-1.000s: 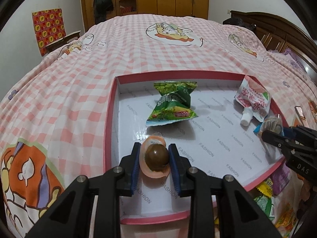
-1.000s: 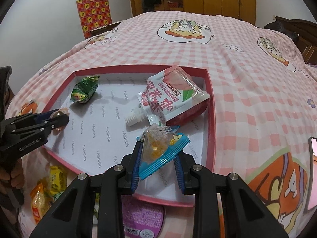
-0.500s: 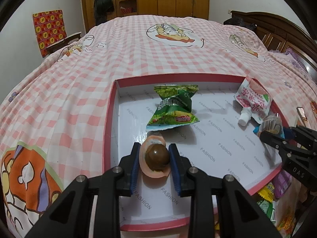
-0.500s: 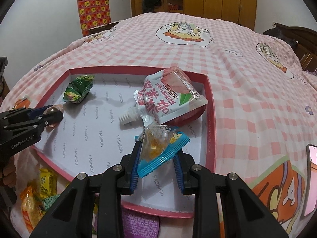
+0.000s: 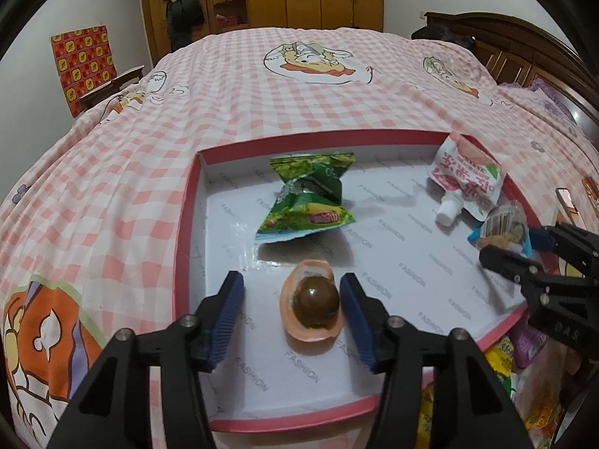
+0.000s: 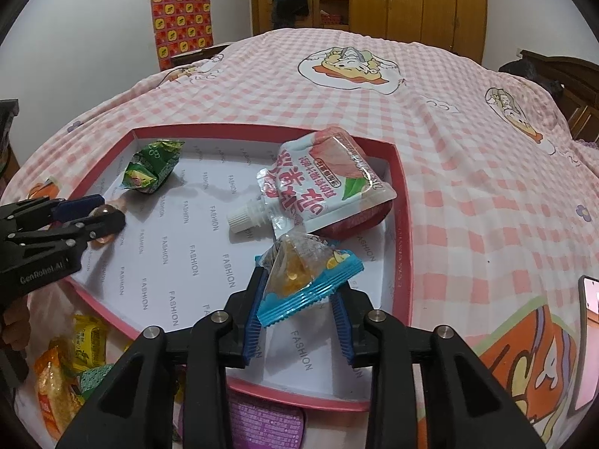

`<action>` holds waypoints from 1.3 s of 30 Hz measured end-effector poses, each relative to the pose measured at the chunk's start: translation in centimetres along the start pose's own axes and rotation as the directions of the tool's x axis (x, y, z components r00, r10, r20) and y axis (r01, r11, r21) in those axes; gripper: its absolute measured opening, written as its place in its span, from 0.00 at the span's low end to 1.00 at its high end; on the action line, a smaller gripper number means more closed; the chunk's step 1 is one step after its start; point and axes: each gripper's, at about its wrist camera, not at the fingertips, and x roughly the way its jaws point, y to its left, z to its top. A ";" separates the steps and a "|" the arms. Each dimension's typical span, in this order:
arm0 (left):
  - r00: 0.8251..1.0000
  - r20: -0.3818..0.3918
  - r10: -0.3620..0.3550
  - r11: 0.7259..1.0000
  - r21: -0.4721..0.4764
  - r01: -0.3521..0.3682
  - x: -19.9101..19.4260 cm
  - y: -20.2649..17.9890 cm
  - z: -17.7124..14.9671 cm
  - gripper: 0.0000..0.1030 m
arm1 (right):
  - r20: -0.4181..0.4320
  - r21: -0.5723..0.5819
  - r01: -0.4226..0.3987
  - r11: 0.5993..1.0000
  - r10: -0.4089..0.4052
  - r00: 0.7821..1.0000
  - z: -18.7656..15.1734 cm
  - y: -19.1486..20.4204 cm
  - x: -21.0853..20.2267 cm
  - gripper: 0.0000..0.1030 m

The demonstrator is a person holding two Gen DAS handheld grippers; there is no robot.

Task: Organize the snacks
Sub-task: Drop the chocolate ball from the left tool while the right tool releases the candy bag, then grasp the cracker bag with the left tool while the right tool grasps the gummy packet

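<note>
A pink-rimmed white box (image 5: 189,202) lies on the checked bed. My left gripper (image 5: 292,308) is open over its near left part. A brown ball snack in a pink wrapper (image 5: 313,306) lies on the box floor between the jaws, free of both pads. My right gripper (image 6: 297,308) is open at the box's near right. A clear packet with a blue edge (image 6: 305,280) rests between its jaws and leans on the left pad. A green packet (image 5: 307,198) and a pink spout pouch (image 6: 322,187) lie in the box.
Loose yellow, orange and green snack packets (image 6: 75,355) and a purple packet (image 6: 262,424) lie on the bed in front of the box. A phone (image 6: 589,340) lies at the far right. Wooden wardrobes and a headboard stand behind the bed.
Both grippers have opened. The left let go of the brown ball snack and the right let go of the blue-edged packet; both snacks now rest in the box.
</note>
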 end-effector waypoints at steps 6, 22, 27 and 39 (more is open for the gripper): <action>1.000 -0.010 -0.025 0.999 -0.047 0.025 -0.7 0.5 -0.1 0.56 | 0.004 -0.001 -0.065 0.998 0.065 0.998 0.0 0.5 -0.7 0.66; 0.998 -0.008 -0.064 0.992 -0.113 0.063 -4.0 0.9 -1.0 0.65 | 0.035 0.064 -0.092 0.994 0.090 0.995 -0.7 -0.7 -3.7 0.72; 0.997 -0.006 -0.072 0.991 -0.116 0.071 -5.5 0.6 -1.7 0.66 | 0.041 0.077 -0.100 0.992 0.097 0.994 -1.2 -0.9 -4.7 0.72; 0.990 -0.017 -0.139 0.980 -0.144 0.135 -8.9 -0.5 -3.9 0.66 | 0.045 0.090 -0.117 0.989 0.113 0.993 -3.0 -0.2 -7.8 0.72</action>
